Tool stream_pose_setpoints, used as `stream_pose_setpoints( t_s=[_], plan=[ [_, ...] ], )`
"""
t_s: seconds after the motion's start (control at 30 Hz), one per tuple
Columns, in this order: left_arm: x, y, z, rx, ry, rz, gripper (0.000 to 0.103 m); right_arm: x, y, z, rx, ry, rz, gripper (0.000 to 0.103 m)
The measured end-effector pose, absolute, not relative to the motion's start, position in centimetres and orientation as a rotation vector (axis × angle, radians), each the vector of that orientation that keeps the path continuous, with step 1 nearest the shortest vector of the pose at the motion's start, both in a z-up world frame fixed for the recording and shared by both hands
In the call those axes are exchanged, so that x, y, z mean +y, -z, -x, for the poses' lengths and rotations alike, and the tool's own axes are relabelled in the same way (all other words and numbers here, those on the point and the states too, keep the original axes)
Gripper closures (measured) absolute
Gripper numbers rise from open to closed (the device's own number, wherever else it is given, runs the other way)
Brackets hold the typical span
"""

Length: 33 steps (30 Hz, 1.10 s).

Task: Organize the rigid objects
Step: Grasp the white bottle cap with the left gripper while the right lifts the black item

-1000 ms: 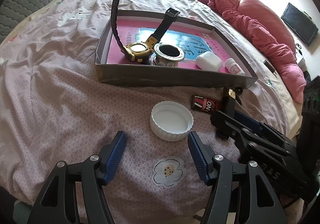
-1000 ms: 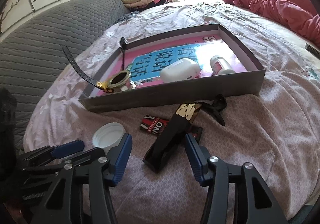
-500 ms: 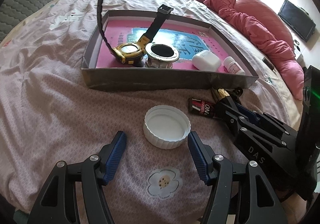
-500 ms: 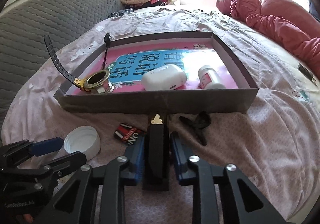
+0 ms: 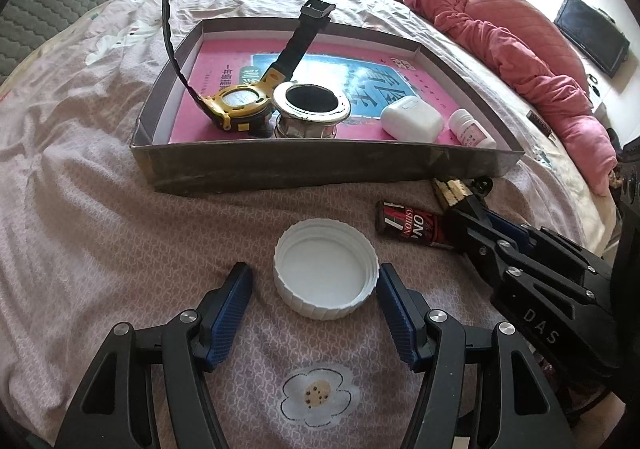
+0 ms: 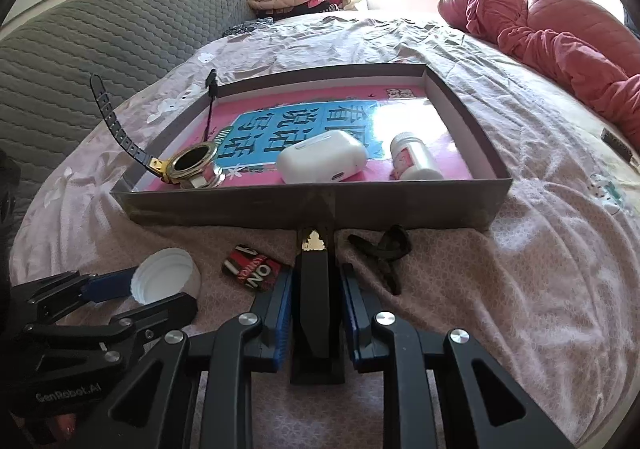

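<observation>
Lid (image 5: 326, 273), white, ribbed, upturned, between spread left fingers (image 5: 230, 303); black gold-tipped bar (image 6: 315, 291) pinched by right fingers (image 6: 276, 313).

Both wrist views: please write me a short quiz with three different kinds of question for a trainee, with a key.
1. True or false: the right claw is shut on the black bar.
2. Which lies between the open left claw's fingers? A) white cap B) card pack C) black clip
3. Fill in: the yellow watch lies inside the ____.

Key:
1. True.
2. A, the white cap, not yet gripped.
3. Grey tray.
</observation>
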<state>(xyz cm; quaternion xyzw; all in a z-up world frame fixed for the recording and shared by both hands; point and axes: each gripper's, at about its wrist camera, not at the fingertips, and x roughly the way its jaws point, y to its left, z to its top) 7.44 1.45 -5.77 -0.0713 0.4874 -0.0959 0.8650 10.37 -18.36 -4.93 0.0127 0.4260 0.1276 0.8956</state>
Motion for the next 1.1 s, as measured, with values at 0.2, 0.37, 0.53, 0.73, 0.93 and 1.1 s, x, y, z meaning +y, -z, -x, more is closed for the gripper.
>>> stream_pose_setpoints(
  t_s=[0.2,0.37,0.53,0.73,0.93,1.1],
  plan=[
    [1.5,6.0,-7.7,1.014,0.205,0.148,0.038,-19.5,4.8,-10.3,0.893,-0.246,-0.049,0.08],
    [1.0,6.1,-7.8,1.007,0.205,0.122,0.038,-19.8,4.9,-10.2,0.895,-0.248,-0.05,0.08],
    [0.9,6.1,-8.0,1.007,0.209,0.126,0.038,-20.1,4.9,-10.3,0.899,-0.252,-0.065,0.08],
    [1.1,6.2,-8.1,0.998,0.197,0.127,0.045,-20.1,5.0,-10.3,0.906,-0.257,-0.078,0.08],
    [1.3,6.0,-8.0,0.995,0.191,0.13,0.051,-20.2,5.0,-10.3,0.912,-0.265,-0.091,0.08],
    [1.6,5.7,-7.7,0.987,0.199,0.155,0.052,-20.5,4.9,-10.2,0.916,-0.277,-0.119,0.08]
  ],
)
